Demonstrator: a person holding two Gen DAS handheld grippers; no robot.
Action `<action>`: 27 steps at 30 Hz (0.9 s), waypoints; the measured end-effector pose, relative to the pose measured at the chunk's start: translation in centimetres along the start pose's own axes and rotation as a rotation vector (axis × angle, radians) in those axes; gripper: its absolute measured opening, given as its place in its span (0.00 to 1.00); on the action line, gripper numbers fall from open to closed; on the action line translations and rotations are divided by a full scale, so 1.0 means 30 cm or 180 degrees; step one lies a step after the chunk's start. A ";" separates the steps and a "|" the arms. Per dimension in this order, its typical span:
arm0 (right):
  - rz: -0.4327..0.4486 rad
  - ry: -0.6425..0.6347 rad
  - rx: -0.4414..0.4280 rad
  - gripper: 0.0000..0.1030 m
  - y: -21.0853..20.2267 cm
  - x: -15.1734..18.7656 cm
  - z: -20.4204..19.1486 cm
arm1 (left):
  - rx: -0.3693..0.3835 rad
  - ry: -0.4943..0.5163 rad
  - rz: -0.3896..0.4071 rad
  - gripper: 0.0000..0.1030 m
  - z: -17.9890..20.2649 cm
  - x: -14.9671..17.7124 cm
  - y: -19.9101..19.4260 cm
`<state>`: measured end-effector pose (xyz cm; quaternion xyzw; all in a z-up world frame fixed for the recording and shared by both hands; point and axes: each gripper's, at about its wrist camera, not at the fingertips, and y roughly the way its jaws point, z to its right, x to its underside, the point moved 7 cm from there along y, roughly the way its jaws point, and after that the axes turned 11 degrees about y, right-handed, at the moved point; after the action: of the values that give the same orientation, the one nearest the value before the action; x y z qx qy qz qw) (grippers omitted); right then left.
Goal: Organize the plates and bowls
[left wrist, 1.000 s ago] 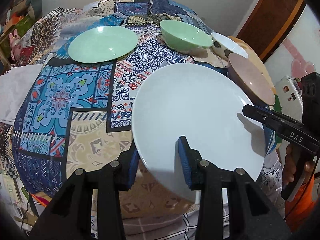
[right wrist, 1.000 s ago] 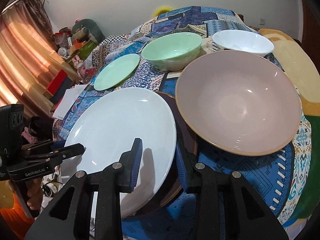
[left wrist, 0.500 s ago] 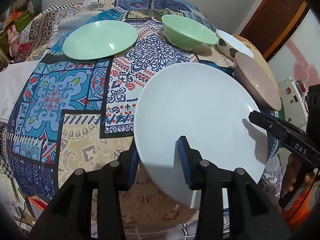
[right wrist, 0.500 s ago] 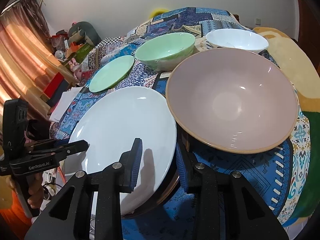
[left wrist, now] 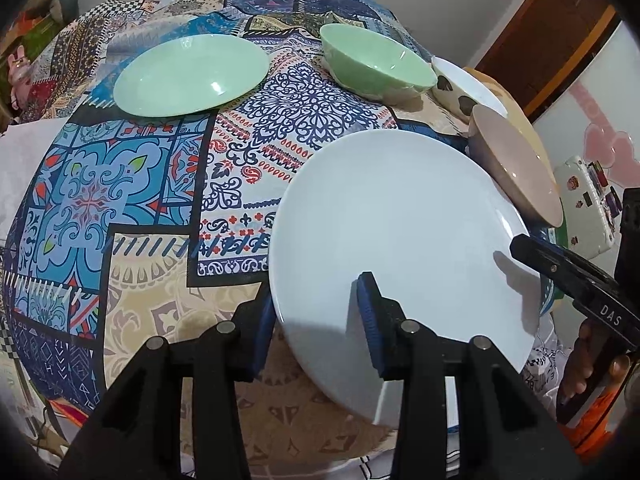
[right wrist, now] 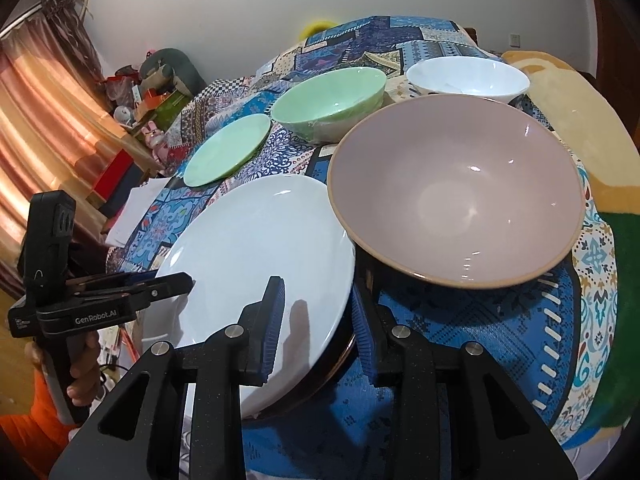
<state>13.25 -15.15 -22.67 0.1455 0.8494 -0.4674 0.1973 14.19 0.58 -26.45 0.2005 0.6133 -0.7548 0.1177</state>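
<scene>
A large white plate (left wrist: 396, 216) hangs over the near edge of the patterned table. My left gripper (left wrist: 316, 320) is shut on its near rim, one finger under and one on top. My right gripper (right wrist: 316, 320) is shut on the opposite rim of the white plate (right wrist: 256, 248). A dark brown plate (right wrist: 340, 356) lies right under it, also between those jaws. A pink bowl (right wrist: 456, 200) sits just right of the plates. Farther back are a green bowl (right wrist: 328, 96), a green plate (left wrist: 188, 76) and a white bowl (right wrist: 468, 76).
A patterned blue cloth (left wrist: 132, 208) covers the round table. A person's hands hold both grippers' handles off the table edge. Boxes and clutter (right wrist: 156, 100) stand by the orange curtain (right wrist: 48, 128) at the left. A yellow mat (right wrist: 576, 108) lies at the right.
Both grippers keep their hold on the white plate. The table and the other dishes have shifted slightly in both views, the pink bowl drifting up and left in the right wrist view.
</scene>
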 end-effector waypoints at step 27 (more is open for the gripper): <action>0.0266 -0.0609 0.0159 0.42 0.018 -0.148 -0.223 | -0.0553 -0.0256 0.0658 0.74 -0.278 -0.085 -0.237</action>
<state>16.04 -9.46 -17.72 0.1403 0.8079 -0.4916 0.2931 14.77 10.08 -20.45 0.2212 0.6472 -0.6902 0.2362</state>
